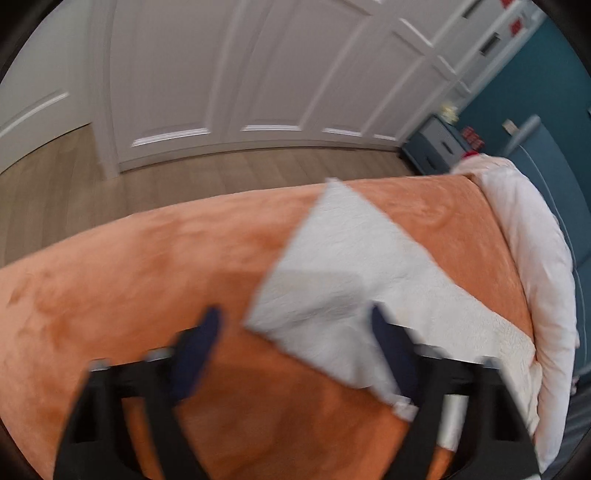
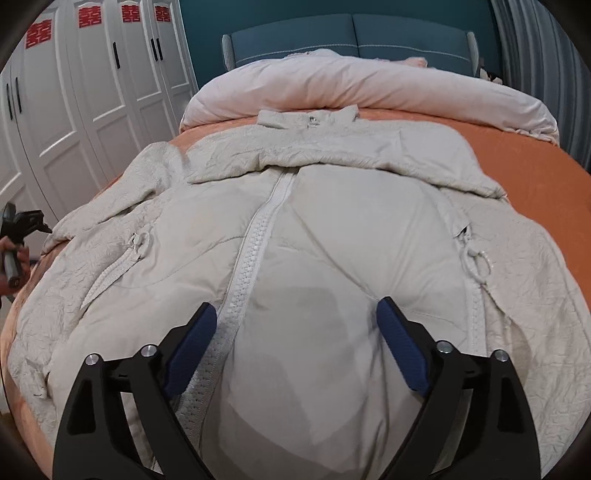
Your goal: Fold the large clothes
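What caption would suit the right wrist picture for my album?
Open right gripper hovering over a zipped cream jacket spread on an orange bedsheet.

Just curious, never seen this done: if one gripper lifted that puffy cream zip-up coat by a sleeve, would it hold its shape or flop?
The puffy cream zip-up coat would probably flop: its sleeve lies limp and creased. The puffed filling suggests it is light for its bulk.

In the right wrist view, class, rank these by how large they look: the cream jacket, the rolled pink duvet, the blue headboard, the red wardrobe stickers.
1. Cream jacket, though it lies nearest the camera.
2. Pink duvet.
3. Blue headboard.
4. Red stickers.
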{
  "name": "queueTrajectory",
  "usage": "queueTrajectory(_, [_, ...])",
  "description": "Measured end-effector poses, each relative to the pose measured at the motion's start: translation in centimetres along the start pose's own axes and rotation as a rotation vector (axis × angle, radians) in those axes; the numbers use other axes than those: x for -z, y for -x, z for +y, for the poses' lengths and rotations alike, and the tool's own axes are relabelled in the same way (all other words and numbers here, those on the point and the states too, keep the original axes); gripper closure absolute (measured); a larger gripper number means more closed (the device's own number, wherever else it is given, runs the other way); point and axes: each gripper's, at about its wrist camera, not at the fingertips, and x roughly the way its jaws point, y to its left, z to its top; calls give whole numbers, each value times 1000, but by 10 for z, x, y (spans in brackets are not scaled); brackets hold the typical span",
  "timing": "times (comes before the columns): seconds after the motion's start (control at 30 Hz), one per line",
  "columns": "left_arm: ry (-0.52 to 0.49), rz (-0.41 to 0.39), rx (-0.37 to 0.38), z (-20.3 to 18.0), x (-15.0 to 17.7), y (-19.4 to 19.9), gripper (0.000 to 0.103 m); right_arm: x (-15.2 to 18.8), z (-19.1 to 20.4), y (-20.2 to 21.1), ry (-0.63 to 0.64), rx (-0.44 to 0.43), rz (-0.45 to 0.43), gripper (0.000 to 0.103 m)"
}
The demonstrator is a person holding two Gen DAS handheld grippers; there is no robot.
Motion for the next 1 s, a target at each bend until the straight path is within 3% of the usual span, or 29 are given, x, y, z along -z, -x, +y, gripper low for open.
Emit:
queueTrajectory(0.07, [-55, -35, 4, -16, 0, 16, 82, 1, 1, -2, 7, 10, 2, 16])
queueTrajectory(0.17, [-196, -141, 118, -71, 13, 67, 99, 4, 0, -2, 3, 4, -1, 16])
queueTrajectory(0.23, [-274, -168, 239, -112, 29, 103, 103, 5, 0, -2, -6, -4, -3, 16])
queueTrajectory(0.37, [-521, -221, 497, -230, 107, 177, 103, 6, 0, -2, -15, -11, -6, 16])
queueTrajectory(0.4, [-576, -199, 564, -261, 137, 188, 103, 6, 0, -1, -17, -14, -7, 16])
queueTrajectory(0.47, [-672, -119, 624, -308, 195, 190, 98, 5, 0, -1, -23, -21, -8, 16])
queueTrajectory(0.53, [-707, -37, 620, -329, 243, 184, 89, 5, -1, -1, -29, -30, -9, 15])
queueTrajectory(0.57, [-711, 23, 618, -333, 269, 176, 75, 5, -1, -1, -32, -34, -9, 15])
queueTrajectory(0.6, [-709, 40, 605, -333, 277, 170, 65, 5, -1, -1, -34, -41, -9, 13])
queueTrajectory(0.63, [-698, 42, 560, -326, 285, 161, 46, 5, -2, -1, -36, -50, -8, 12])
queueTrajectory(0.67, [-681, 35, 526, -318, 283, 154, 34, 5, -2, -1, -38, -55, -9, 12])
queueTrajectory(0.73, [-610, 29, 436, -289, 261, 129, 26, 6, -3, 0, -46, -72, -13, 11])
queueTrajectory(0.83, [-500, 31, 299, -232, 209, 96, 24, 6, -4, 0, -52, -79, -18, 11])
queueTrajectory(0.87, [-429, 20, 228, -201, 179, 81, 24, 6, -3, 0, -50, -76, -19, 11])
queueTrajectory(1.0, [-128, -18, 86, -88, 87, 45, 24, 7, -1, -1, -43, -65, -17, 11])
